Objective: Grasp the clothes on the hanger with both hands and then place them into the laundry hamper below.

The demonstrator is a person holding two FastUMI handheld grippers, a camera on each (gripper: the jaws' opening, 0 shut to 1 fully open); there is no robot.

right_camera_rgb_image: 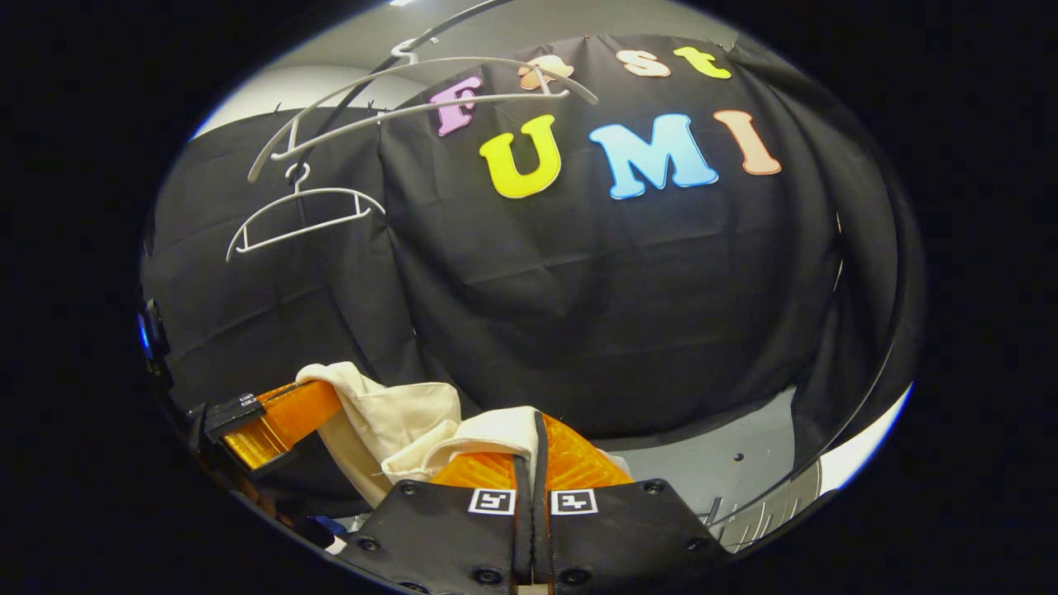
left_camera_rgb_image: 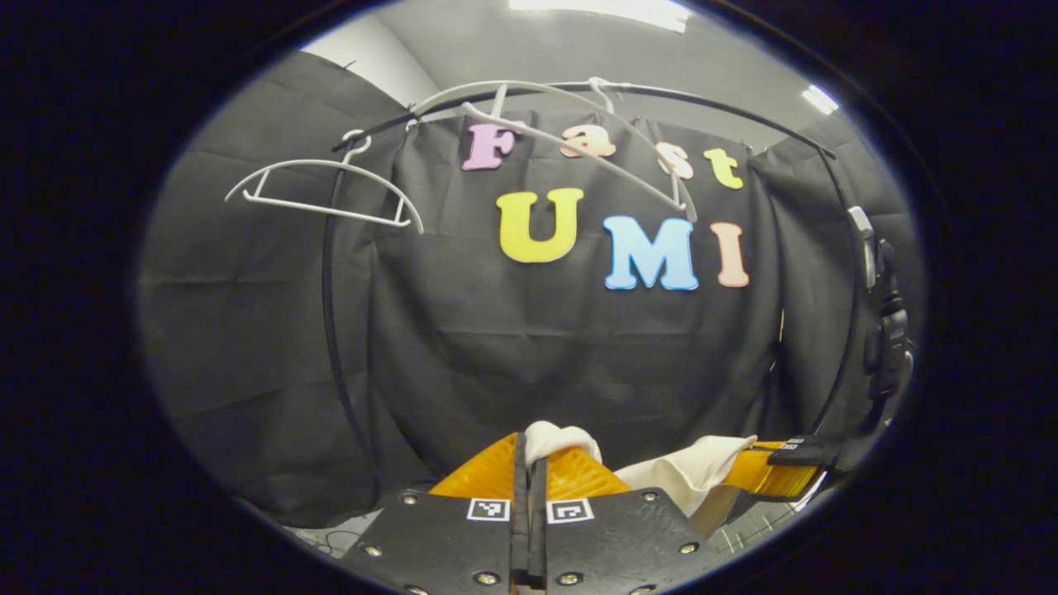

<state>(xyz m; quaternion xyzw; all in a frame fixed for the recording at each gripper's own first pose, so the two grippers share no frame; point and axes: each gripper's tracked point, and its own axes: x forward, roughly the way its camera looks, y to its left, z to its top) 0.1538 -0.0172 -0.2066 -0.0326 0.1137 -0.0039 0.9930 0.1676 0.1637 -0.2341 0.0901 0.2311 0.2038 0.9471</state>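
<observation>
The left gripper [left_camera_rgb_image: 529,463] is pinching one end of the cream garment [left_camera_rgb_image: 690,471], jaws clenched on the cloth. The garment is stretching sideways across to the right gripper [right_camera_rgb_image: 533,454], likewise gripping it. It is hanging below the bare hangers [left_camera_rgb_image: 331,190]; the hamper presumably lies underneath, unseen.

Black rail [left_camera_rgb_image: 711,106] arching overhead in front of black cloth wall [left_camera_rgb_image: 579,355]; ceiling light [left_camera_rgb_image: 612,8] glowing above; dark device [left_camera_rgb_image: 888,330] hanging at right edge by the rail.
</observation>
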